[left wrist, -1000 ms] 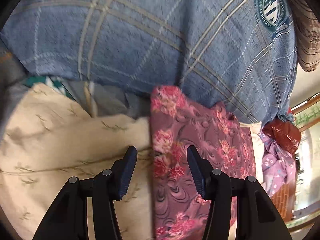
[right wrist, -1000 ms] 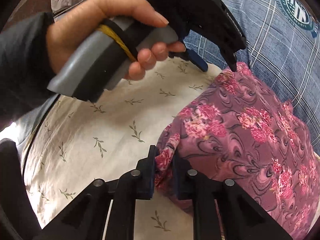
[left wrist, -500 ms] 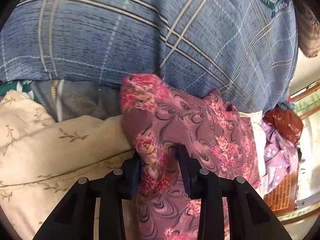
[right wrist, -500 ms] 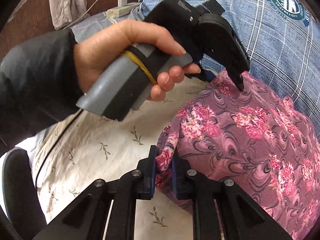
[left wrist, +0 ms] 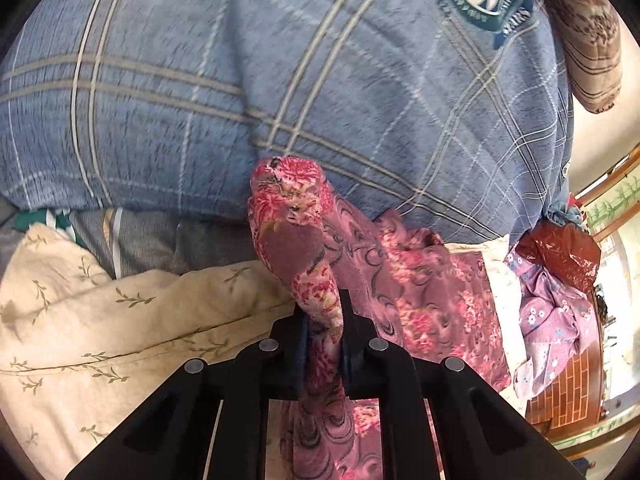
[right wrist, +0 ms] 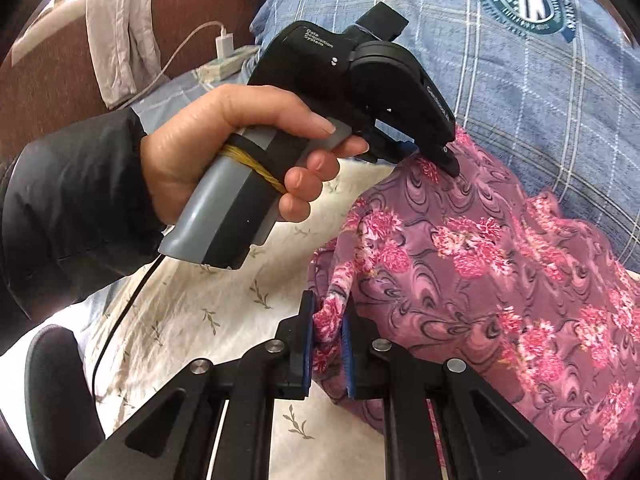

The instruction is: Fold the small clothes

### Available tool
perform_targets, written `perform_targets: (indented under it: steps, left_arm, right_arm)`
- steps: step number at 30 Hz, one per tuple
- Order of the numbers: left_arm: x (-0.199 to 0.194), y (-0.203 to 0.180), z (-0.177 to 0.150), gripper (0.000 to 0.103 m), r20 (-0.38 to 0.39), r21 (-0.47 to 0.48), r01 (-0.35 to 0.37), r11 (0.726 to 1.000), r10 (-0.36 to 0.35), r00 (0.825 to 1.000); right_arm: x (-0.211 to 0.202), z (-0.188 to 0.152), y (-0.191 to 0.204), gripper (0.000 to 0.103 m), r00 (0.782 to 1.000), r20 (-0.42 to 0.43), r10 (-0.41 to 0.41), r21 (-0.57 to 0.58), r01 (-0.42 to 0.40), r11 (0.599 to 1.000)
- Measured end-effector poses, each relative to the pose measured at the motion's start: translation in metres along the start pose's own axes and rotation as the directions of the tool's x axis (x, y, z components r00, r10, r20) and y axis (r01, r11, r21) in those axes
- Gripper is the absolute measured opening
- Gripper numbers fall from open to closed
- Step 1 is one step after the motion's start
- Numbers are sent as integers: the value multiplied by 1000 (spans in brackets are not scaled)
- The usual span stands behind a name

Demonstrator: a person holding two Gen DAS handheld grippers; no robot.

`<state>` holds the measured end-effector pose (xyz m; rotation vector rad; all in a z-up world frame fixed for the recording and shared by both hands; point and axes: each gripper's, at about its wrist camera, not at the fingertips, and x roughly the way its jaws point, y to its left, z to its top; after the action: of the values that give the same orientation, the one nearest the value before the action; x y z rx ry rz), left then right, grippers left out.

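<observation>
A mauve garment with pink flowers [right wrist: 480, 260] lies on the cream sheet. My right gripper [right wrist: 326, 320] is shut on the garment's near left edge, the cloth bunched between its blue pads. My left gripper [left wrist: 324, 320] has its jaws closing on a far corner of the same garment [left wrist: 420, 280], and the pads press on the cloth, which stands up in a raised fold above them. In the right wrist view a hand [right wrist: 224, 152] holds the left gripper [right wrist: 434, 156] at the garment's far edge.
A big blue plaid pillow [left wrist: 280, 80] rises right behind the garment. The cream leaf-print sheet [right wrist: 192, 320] spreads to the left. A lilac flowered cloth [left wrist: 552, 312] and a red bag [left wrist: 560, 248] lie to the right. A charger with its cable [right wrist: 224, 44] sits far left.
The left gripper closed on the garment's far corner and lifted it into a raised fold. The right gripper kept its hold on the near edge and rose a little.
</observation>
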<state>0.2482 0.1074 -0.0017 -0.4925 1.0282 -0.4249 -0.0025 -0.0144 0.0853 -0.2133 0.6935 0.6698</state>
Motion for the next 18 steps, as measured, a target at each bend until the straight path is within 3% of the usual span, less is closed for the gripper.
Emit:
perform_targets:
  steps: [10, 18]
  left_arm:
    - [-28, -54, 9, 10, 14, 66, -69, 995, 69, 998]
    - [-23, -113, 7, 10, 31, 145, -168, 975, 165, 986]
  right_arm:
    - [-41, -1, -26, 10, 997, 78, -6, 57, 1, 998]
    - [-67, -6, -48, 10, 991, 135, -11, 104, -3, 995]
